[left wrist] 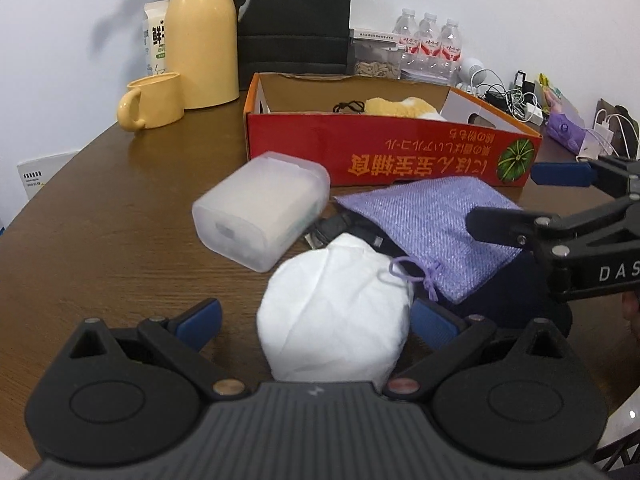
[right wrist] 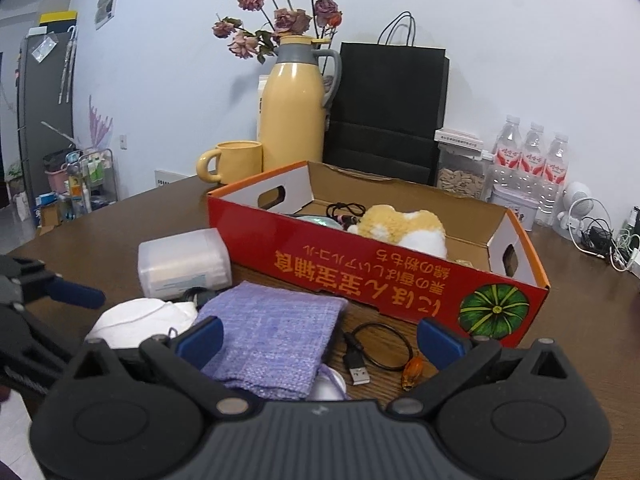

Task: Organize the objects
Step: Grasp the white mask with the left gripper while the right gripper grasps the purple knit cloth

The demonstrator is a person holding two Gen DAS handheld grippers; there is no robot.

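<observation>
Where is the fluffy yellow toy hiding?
In the right wrist view, the fluffy yellow toy lies inside the red box, toward its right end, beside a black cord.

pouch [right wrist: 272,336] before box [right wrist: 360,276], toy [right wrist: 404,228] inside

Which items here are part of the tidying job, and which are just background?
Job: red box, purple pouch, white mask, frosted plastic case, USB cable, plush toy.
Background: yellow thermos, mug, water bottles, black bag.

Home dining table [right wrist: 160,232] (thermos [right wrist: 294,116], mug [right wrist: 236,162])
</observation>
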